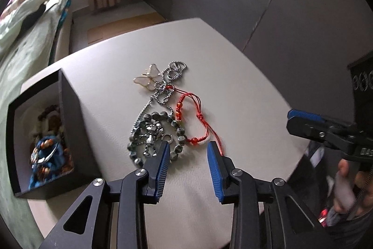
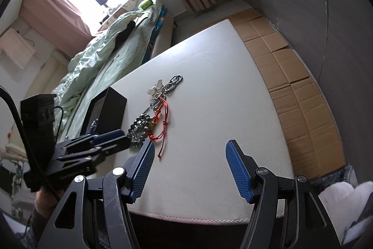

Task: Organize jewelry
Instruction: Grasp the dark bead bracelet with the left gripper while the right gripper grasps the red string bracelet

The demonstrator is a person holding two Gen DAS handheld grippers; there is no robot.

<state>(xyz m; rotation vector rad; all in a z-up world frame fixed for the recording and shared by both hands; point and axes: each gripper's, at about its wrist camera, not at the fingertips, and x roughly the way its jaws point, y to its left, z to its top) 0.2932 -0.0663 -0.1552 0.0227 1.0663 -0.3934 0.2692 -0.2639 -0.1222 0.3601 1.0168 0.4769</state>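
Note:
A pile of jewelry lies on the white table [image 1: 244, 85]: a red cord bracelet [image 1: 200, 118], a dark bead bracelet [image 1: 179, 132], a silver chain [image 1: 172, 76] with a figure pendant [image 1: 152, 134], and a butterfly clip [image 1: 149, 77]. My left gripper [image 1: 188, 146] is open and empty, its tips just short of the red cord and beads. My right gripper [image 2: 188, 146] is open and empty over bare table, right of the red cord bracelet [image 2: 163, 118] and the rest of the pile. A black box [image 1: 70, 113] at the left holds several pieces.
The right gripper shows at the right edge of the left wrist view [image 1: 314, 125]. The left gripper [image 2: 102, 141] sits beside the black box [image 2: 112, 109]. A bed with green bedding [image 2: 105, 46] lies beyond the table. Flattened cardboard [image 2: 291, 76] covers the floor to the right.

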